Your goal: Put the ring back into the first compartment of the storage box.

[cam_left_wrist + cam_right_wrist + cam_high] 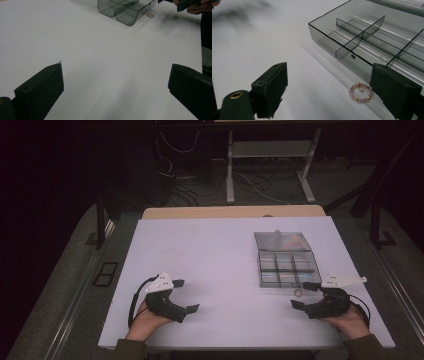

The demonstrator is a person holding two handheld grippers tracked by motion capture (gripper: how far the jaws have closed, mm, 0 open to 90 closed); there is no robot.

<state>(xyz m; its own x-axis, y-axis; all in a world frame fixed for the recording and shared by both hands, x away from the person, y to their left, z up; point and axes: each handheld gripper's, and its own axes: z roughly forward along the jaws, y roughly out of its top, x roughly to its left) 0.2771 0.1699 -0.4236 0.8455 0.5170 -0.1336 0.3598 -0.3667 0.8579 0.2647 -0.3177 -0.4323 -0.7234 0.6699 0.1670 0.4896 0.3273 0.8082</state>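
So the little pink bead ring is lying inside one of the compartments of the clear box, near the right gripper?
Not quite. The bead ring lies on the white table, just outside the clear box, as the right gripper view shows. It is indeed near the right gripper.

A white counter (215, 270) was seen. The compartment box (372, 37) was of smoky grey transparent plastic. The bead ring (360, 93) was made of pink beads with gold ones between. Both tools' jaws were black.
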